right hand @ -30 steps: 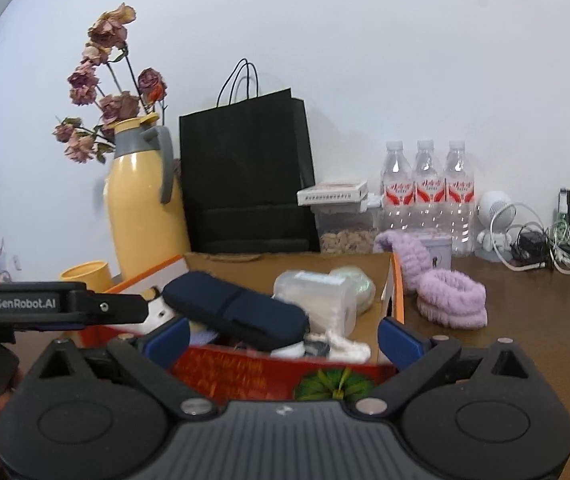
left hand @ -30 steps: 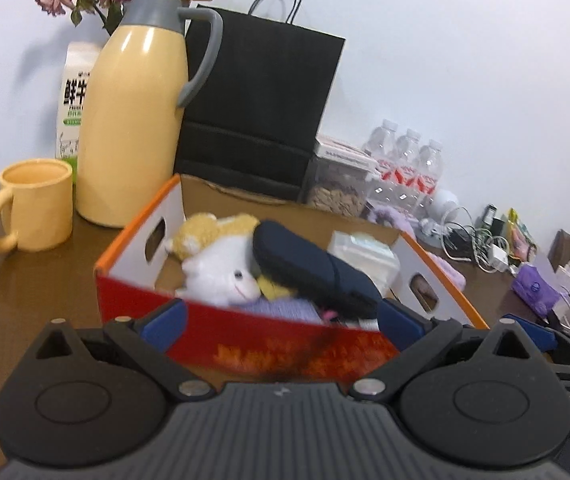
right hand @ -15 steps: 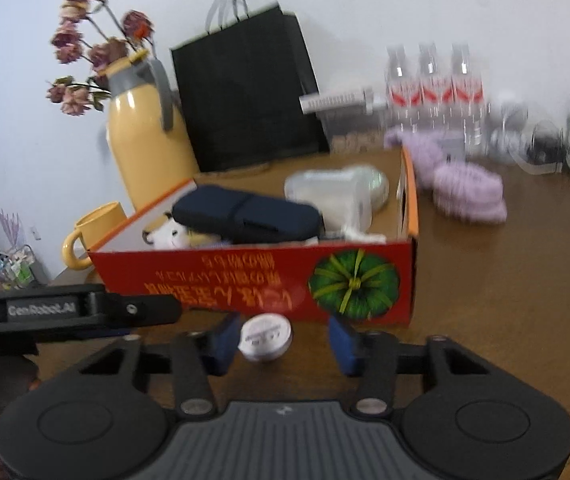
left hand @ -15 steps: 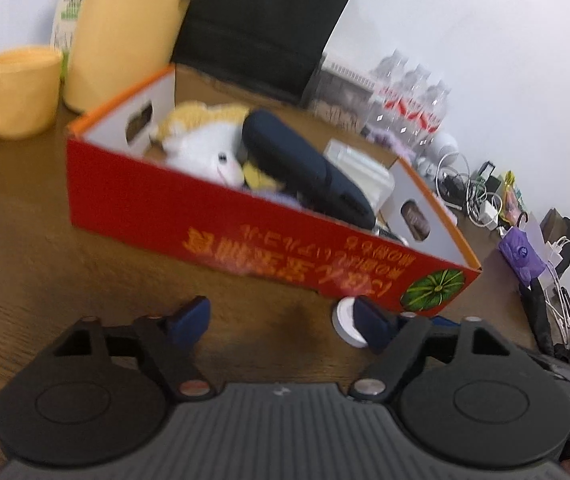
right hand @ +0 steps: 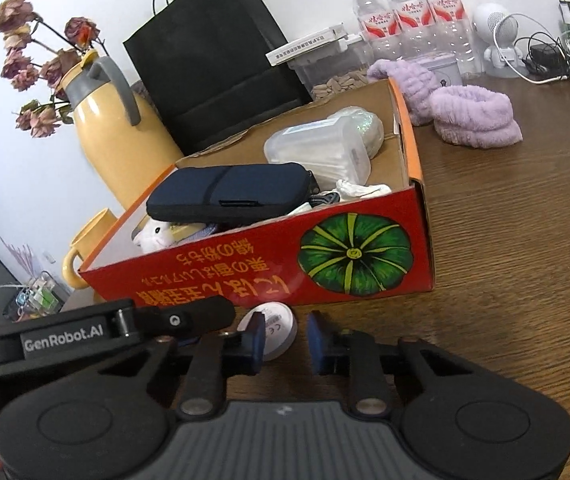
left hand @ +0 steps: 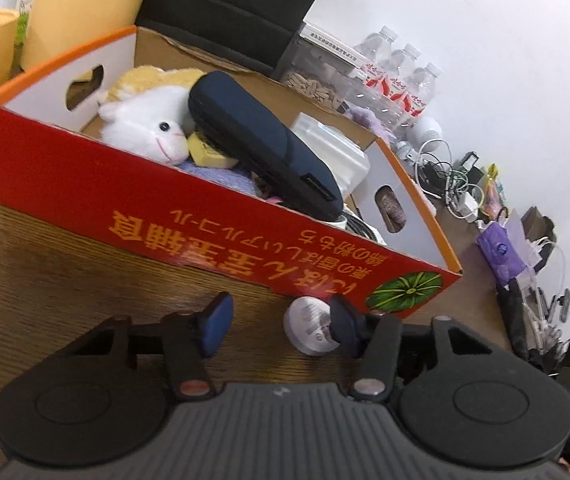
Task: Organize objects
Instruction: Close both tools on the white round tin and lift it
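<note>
Box: red cardboard box (right hand: 269, 264) is sitting on the wooden worktop (right hand: 525, 260), already holding a navy pouch (right hand: 229, 196), a white plush toy (left hand: 145, 128) and a clear plastic container (right hand: 317, 152).
Loose item: small white round tin (right hand: 279, 332) is lying on the worktop just in front of the box's front wall, outside it.
Right gripper: right gripper (right hand: 285, 338) is hovering low with its jaws apart, the tin sitting just beyond the left pad, not yet clamped.
Left gripper: left gripper (left hand: 281, 320) is waiting beside it, jaws wide apart and gripping nothing; the tin is showing near its right pad.
Progress: most things are looking packed; the tin appears to be the next item to go in.
Remaining: purple fluffy bands (right hand: 473, 116) are resting beyond the box, nearer the worktop's far edge, possibly also to sort.
</note>
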Motion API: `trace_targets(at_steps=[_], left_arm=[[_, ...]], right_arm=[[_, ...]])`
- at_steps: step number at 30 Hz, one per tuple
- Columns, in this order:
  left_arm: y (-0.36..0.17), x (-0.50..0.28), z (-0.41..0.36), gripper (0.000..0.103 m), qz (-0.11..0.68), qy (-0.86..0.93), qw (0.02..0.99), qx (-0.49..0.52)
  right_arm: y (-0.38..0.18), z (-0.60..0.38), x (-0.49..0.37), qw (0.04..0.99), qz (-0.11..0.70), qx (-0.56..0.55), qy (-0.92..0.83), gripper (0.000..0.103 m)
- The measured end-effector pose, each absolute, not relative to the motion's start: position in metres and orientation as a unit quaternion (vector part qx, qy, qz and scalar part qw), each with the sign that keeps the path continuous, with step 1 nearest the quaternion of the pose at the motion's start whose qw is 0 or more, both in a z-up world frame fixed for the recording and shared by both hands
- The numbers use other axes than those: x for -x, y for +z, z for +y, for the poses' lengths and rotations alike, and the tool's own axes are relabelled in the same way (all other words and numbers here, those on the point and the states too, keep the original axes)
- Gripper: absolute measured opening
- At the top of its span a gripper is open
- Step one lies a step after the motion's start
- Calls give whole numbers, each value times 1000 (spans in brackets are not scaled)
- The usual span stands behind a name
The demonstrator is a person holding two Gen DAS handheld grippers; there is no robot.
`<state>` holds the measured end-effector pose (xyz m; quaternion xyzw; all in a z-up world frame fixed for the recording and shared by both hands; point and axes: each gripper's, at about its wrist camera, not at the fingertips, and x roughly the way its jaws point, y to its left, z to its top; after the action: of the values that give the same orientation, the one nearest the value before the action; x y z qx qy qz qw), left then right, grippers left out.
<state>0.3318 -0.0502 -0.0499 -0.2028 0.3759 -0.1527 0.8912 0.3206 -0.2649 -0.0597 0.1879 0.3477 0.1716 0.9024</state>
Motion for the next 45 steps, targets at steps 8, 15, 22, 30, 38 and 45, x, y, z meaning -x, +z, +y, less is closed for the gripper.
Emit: trace_targets(at_steps=[8, 15, 22, 30, 38, 45], left_arm=[[-57, -340, -53, 23, 400, -183, 869, 229], [-57, -336, -54, 23, 397, -184, 870, 227], [-49, -324, -51, 23, 381, -184, 877, 230], [-19, -301, -45, 22, 322, -177, 900, 237], [13, -315, -35, 22, 272, -174, 910, 258], [25, -350, -28, 22, 250, -172, 912, 276]], right_arm=[[-62, -263, -324, 898, 351, -200, 176, 14], [-62, -263, -321, 897, 350, -204, 176, 14], [-55, -261, -310, 904, 332, -198, 183, 14], [-30, -252, -293, 919, 284, -190, 195, 14], [8, -245, -309, 932, 230, -195, 203, 14], [20, -238, -347, 939, 206, -190, 201, 14]])
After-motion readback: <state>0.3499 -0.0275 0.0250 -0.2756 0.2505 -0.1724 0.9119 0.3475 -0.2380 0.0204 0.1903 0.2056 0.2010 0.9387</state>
